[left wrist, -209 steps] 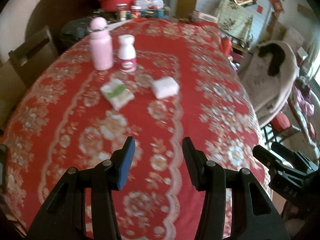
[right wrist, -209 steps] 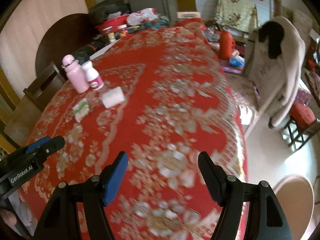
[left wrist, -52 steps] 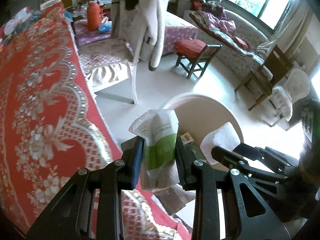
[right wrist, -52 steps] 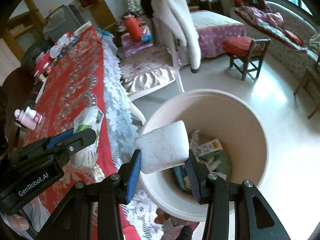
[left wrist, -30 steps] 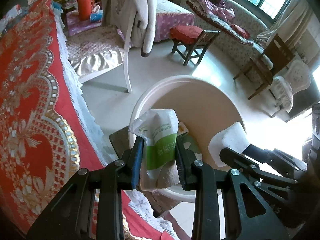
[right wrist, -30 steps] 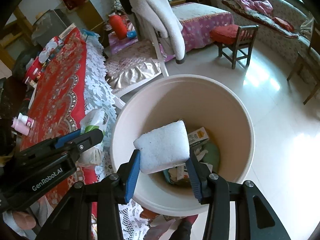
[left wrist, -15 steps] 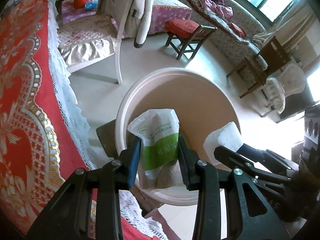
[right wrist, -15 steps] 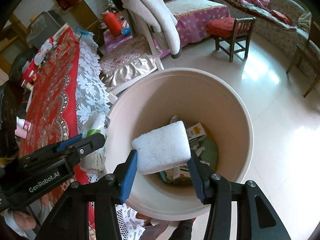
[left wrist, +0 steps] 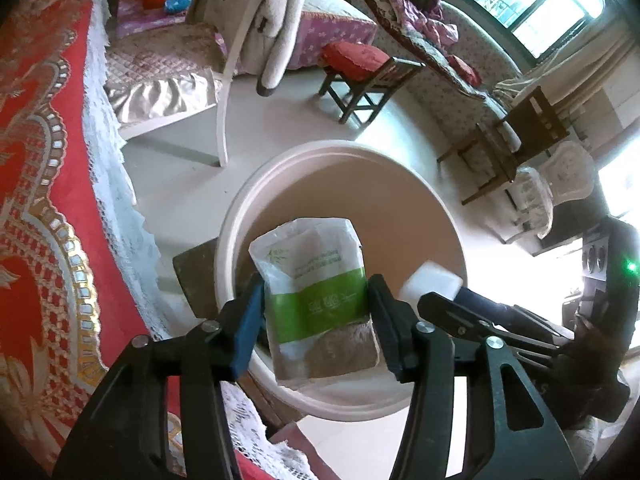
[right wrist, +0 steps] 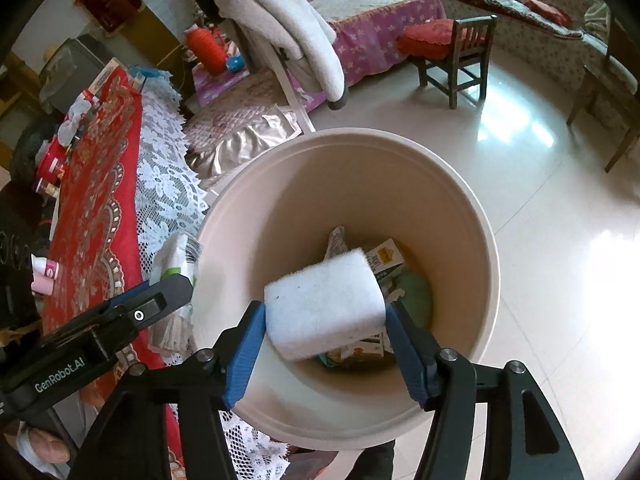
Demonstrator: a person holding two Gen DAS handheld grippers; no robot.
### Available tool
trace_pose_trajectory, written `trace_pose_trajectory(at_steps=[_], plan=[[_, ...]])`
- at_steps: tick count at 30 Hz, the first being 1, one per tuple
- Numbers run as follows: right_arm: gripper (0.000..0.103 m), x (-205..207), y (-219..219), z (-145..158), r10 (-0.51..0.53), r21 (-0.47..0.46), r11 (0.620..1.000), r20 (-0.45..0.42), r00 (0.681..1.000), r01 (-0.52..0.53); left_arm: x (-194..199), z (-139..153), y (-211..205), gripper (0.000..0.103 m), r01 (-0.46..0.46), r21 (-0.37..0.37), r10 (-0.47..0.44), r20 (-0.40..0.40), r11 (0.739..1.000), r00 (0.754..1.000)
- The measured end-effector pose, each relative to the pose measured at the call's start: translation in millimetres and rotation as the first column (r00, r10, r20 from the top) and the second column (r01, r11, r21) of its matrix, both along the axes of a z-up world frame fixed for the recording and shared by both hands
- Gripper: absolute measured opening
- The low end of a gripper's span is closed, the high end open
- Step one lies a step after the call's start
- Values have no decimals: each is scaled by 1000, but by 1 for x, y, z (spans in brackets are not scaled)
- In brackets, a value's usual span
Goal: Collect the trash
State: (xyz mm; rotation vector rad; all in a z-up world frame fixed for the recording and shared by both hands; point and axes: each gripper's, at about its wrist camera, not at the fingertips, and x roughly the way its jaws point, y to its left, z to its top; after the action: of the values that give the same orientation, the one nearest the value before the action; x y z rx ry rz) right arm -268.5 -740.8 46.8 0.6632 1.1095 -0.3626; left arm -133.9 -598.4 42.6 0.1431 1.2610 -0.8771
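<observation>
My left gripper (left wrist: 316, 312) holds a white and green tissue packet (left wrist: 316, 280) between wider-spread fingers, over the near rim of a beige trash bin (left wrist: 240, 208). My right gripper (right wrist: 324, 332) holds a white foam block (right wrist: 324, 304) over the bin's (right wrist: 472, 208) inside, its fingers also spread wider. Trash lies at the bin's bottom (right wrist: 384, 264). The block (left wrist: 430, 286) and right gripper show in the left wrist view, the packet (right wrist: 180, 260) and left gripper (right wrist: 160, 296) in the right wrist view.
The red-clothed table with a lace edge (left wrist: 44, 208) (right wrist: 104, 184) stands left of the bin. A white chair with a coat (right wrist: 280, 32), a small wooden chair with a red cushion (left wrist: 368, 68) and a sofa (right wrist: 520, 4) stand on the shiny floor beyond.
Both grippers moved from the table's edge to above the bin with their items. In the last half second both pairs of fingers have spread a little.
</observation>
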Motion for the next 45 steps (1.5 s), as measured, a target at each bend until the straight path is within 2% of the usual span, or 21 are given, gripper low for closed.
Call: trace_pose_trajectory(at_steps=[3, 9, 12, 16, 28, 40, 45], plan=[[66, 0, -3, -1, 9, 10, 1000, 2, 1000, -9, -1, 3, 1, 55, -21, 2, 21, 14, 1000, 1000], [66, 3, -1, 6, 59, -6, 998, 16, 998, -58, -8, 14, 4, 57, -36, 13, 35, 60, 999, 998], [66, 2, 5, 13, 82, -50, 995, 22, 996, -81, -16, 25, 8, 57, -48, 45, 41, 142, 998, 989], [66, -5, 16, 25, 57, -101, 994, 37, 998, -53, -26, 37, 15, 57, -55, 119, 23, 250, 991, 968], [66, -32, 61, 74, -44, -253, 965, 118, 992, 73, -38, 74, 54, 57, -10, 51, -9, 351, 999, 936], [66, -43, 109, 129, -54, -383, 913, 229, 972, 141, -48, 118, 90, 57, 16, -57, 10, 429, 998, 903], [71, -51, 123, 151, -54, -420, 890, 287, 956, 176, -56, 133, 102, 57, 33, -104, 17, 447, 994, 894]])
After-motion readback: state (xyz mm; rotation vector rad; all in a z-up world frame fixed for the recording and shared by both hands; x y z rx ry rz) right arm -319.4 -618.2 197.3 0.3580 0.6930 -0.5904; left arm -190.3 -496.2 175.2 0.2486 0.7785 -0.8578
